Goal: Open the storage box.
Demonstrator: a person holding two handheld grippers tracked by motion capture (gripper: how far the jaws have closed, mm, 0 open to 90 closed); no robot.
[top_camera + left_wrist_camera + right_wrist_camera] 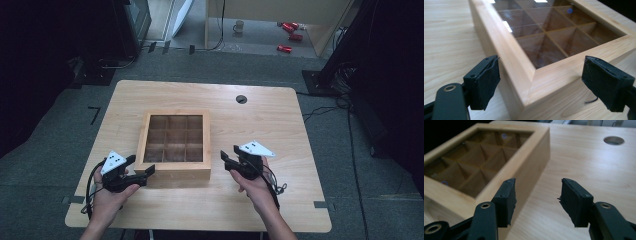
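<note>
- Wooden box [173,145], glass-topped lid over nine compartments, sits mid-desk, nearer the front edge.
- Left gripper [135,171]: fingers [484,83] spread, straddling the box's front-left corner, not touching.
- Right gripper [227,161]: fingers [505,201] spread, empty, just beside the box's right wall.
- Risk: a one-sided push would likely slide or twist the box.
- Desk [260,120] bare right and behind; cable hole [241,99] near the back edge.

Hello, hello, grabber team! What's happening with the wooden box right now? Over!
Left gripper open, straddling the near-left corner of the wooden box. Right gripper open, empty, beside the box's right side. Glass lid down, compartments look empty. Table around it bare.
</note>
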